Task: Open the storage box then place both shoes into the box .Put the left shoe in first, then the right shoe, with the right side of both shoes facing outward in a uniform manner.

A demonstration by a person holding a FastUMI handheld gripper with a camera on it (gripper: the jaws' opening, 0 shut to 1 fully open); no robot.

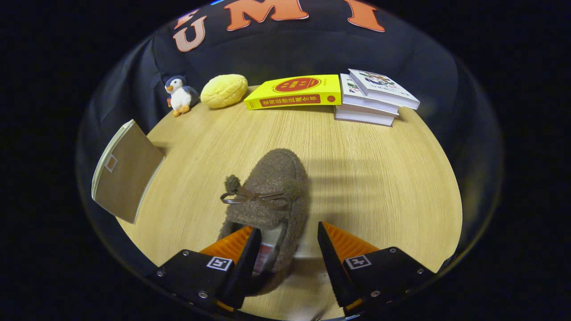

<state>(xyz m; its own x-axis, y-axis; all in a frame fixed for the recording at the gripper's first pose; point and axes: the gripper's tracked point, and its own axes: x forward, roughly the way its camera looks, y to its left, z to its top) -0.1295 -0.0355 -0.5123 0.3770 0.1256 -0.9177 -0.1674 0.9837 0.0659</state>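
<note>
Gripper (285, 247) first: I hold it low over the table with its fingers spread wide, and the heel end of a shoe sits in the gap. The left finger seems to lie against the shoe's side or inside its opening, though I cannot tell for sure; the right finger stands clear, so nothing is clamped yet.

Going by size, the wooden table (379, 178) carries everything. A stack of books (372, 100) and a yellow book (296, 91) lie along its far edge, a tan notebook (125, 171) hangs over its left edge, and the brown fuzzy shoe (272, 191) lies at the middle, toe pointing away. A yellow plush bun (224, 90) and a small penguin toy (180, 95) sit at the far left corner.

I judge the task is at an early stage: one shoe awaits grasping.
</note>
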